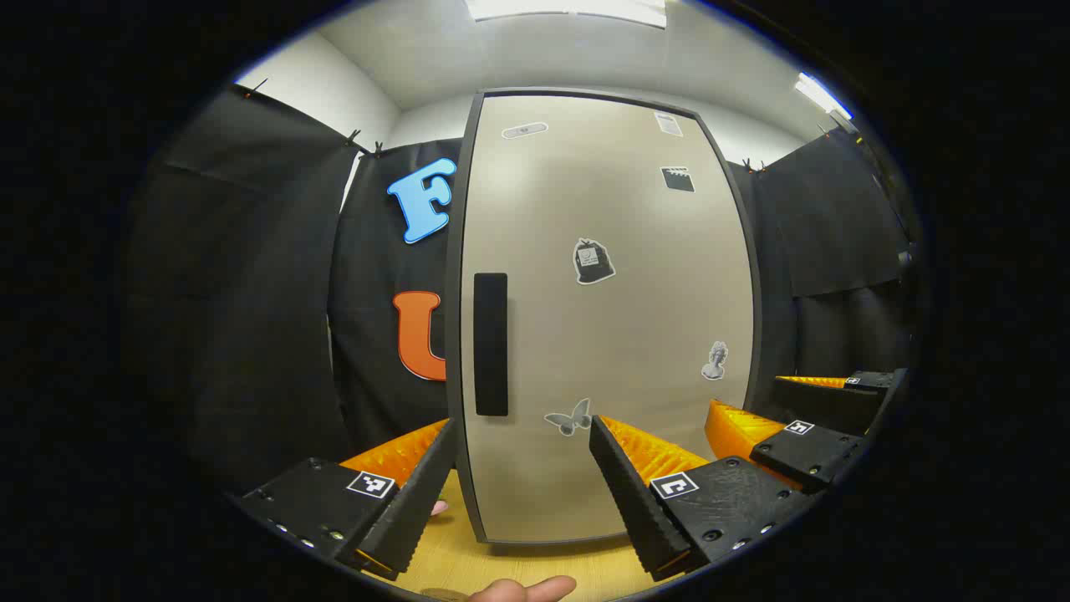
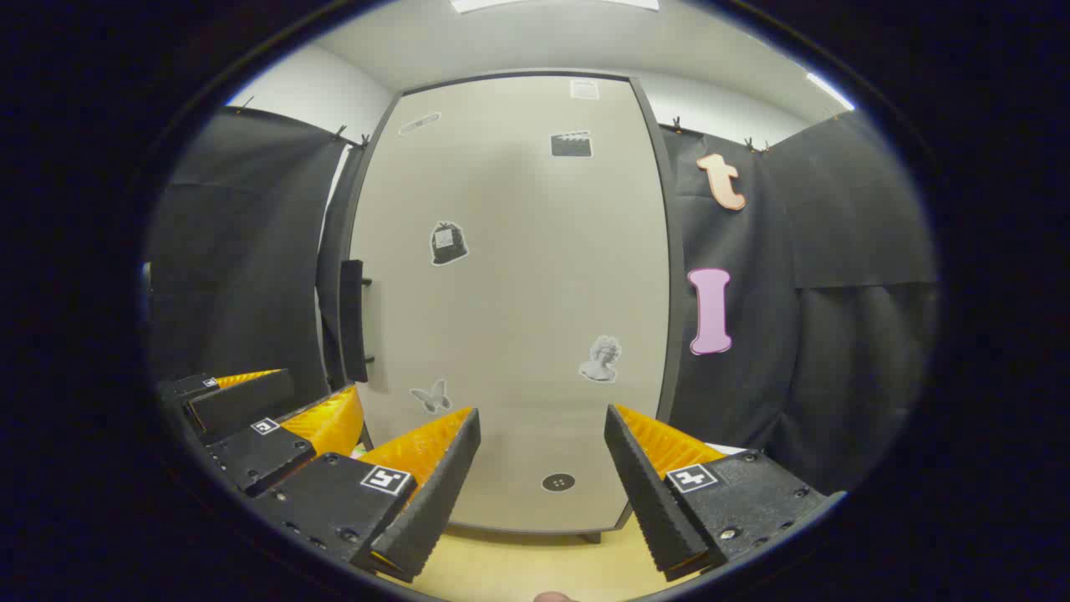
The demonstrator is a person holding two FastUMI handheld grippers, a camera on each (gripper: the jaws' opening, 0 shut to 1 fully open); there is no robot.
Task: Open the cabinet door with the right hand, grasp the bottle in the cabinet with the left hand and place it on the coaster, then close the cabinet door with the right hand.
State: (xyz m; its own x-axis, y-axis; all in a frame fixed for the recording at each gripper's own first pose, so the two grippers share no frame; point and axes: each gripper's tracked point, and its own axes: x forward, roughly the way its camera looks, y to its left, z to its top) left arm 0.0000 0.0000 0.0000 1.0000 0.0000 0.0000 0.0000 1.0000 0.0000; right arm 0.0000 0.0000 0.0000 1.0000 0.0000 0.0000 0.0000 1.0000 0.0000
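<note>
Here, closed cabinet door (image 1: 602,318), both grippers' jaws open, handle (image 1: 491,344) face-on in left gripper view, edge-on in right.

This is a staged recording booth rather than a lived-in home. Black cloth (image 1: 251,276) hangs as walls on all sides, pinned along its top edge with small clips (image 1: 354,135), and plain white room walls (image 1: 326,92) and ceiling light panels (image 1: 568,8) show above it. A single tall beige cabinet with a dark frame (image 2: 510,293), its closed door dotted with grey stickers (image 2: 448,242) and fitted with a black bar handle (image 1: 491,343), stands on a light wooden tabletop (image 1: 468,556), set up like a test prop.
</note>
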